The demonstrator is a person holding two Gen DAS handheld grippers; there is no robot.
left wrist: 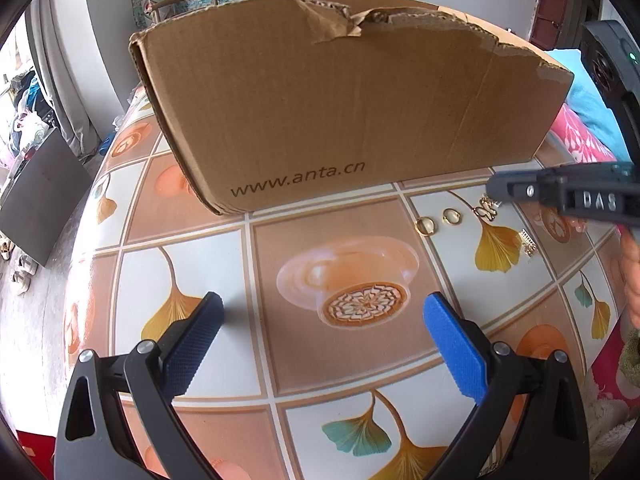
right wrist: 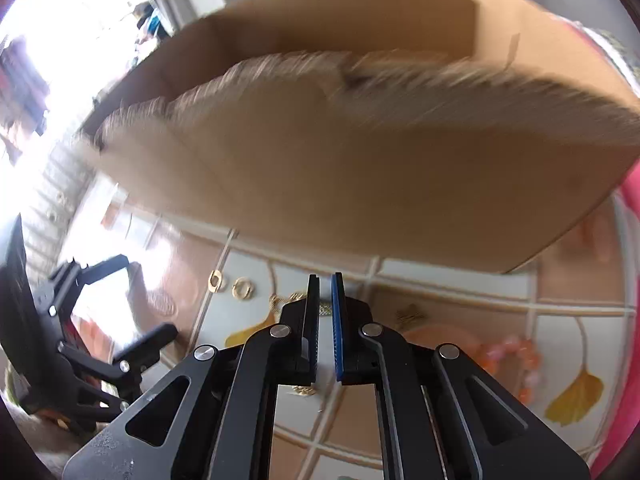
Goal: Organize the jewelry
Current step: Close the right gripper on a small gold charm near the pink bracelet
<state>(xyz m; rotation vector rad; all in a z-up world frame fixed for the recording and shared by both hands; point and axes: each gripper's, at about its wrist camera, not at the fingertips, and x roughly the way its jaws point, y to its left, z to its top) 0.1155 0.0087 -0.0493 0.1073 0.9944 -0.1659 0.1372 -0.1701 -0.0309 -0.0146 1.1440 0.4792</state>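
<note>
Several gold pieces lie on the patterned tablecloth (left wrist: pixel 280 240) in front of an open cardboard box (left wrist: pixel 340 100). Two gold rings (left wrist: pixel 425 226) (left wrist: pixel 451 216) sit side by side; the right wrist view shows them too (right wrist: pixel 216 280) (right wrist: pixel 243 289). An ornate gold piece (left wrist: pixel 485 206) lies right under the tip of my right gripper (left wrist: pixel 494 191). In its own view the right gripper (right wrist: pixel 325 280) is shut to a thin slit, and I cannot tell if anything is pinched. My left gripper (left wrist: pixel 324 304) hovers open over bare cloth, holding nothing.
A small gold comb-like piece (left wrist: pixel 529 242) and a pink-orange bead bracelet (right wrist: pixel 512 356) lie to the right. The box (right wrist: pixel 360 160) has torn upper edges and fills the far side of the table. A person sits beyond it. Pink fabric borders the right edge.
</note>
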